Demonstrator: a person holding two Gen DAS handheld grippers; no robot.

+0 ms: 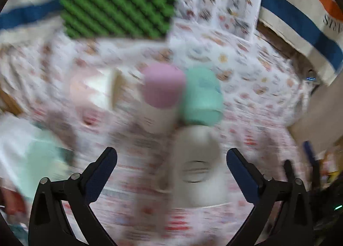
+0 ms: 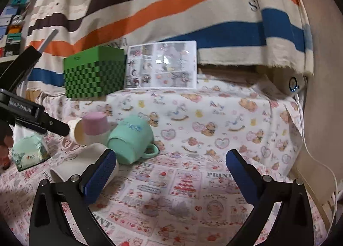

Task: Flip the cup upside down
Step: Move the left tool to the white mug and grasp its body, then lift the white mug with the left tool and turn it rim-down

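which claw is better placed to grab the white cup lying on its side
Left. The white cup lies right between the left claw fingers. The right claw frames bare cloth, with the cup off by its left finger.

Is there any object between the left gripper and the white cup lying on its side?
Nothing visible stands between them. The left gripper is open, and the white cup lies directly ahead of its fingers, with only the patterned cloth around it.

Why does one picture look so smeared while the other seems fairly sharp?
Left wrist view: motion blur smears the white cup and tablecloth, though the left gripper stays crisp. Right wrist view: mostly sharp, with fisheye bending and glare on the laminated sheet.
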